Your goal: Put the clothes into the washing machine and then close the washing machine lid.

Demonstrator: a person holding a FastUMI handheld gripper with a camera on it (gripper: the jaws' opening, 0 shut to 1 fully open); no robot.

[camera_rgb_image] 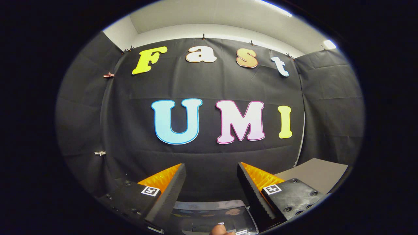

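- Below the tool (211,169), between its fingers, sits a glossy dark panel (212,217), likely the washing machine lid; can't confirm.
- Tool spread wide, nothing held, aimed level at the booth wall, so probably a start or rest pose.
- Clothes: can't tell where.
- Grey surface (318,174) lies beyond the right finger.
- Small fingertip (219,230) touches the panel's near edge.

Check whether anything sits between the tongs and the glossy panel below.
Nothing visible does. The tongs stand open and empty; the glossy panel, probably the washing machine lid, lies beneath them, a fingertip at its near edge.
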